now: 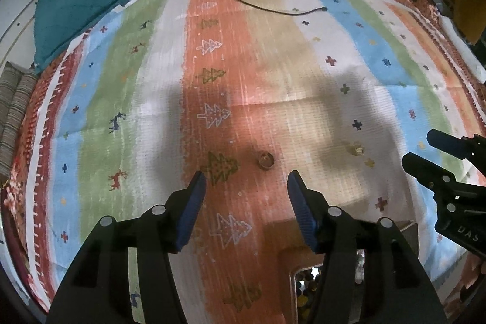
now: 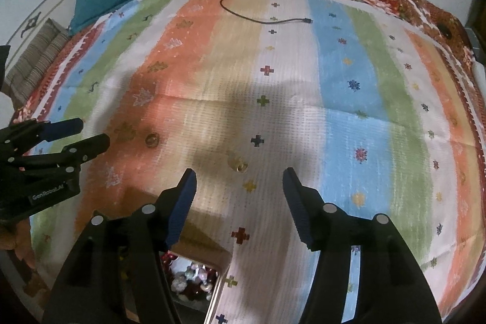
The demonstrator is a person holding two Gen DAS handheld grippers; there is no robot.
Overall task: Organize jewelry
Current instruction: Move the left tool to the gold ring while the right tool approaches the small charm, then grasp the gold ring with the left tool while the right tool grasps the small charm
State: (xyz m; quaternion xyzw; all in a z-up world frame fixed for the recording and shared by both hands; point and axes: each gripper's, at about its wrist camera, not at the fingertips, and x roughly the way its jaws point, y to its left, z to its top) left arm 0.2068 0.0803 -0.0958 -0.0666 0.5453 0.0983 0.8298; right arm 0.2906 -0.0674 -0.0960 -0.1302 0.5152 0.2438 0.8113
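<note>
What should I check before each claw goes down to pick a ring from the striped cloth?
1. Left claw open, nothing between its pads: ok.
2. Right claw open, nothing held: ok.
3. Small round gold ring lies just ahead of left claw: ok.
4. Small pale gold ring lies just ahead of right claw: ok.
5. Claws apart from each other: ok.
6. Open box of jewelry has free room: cannot tell.

Two rings (image 1: 266, 160) (image 1: 356, 148), two claws (image 1: 246, 182) (image 2: 239, 179), one jewelry box (image 2: 194, 278).
</note>
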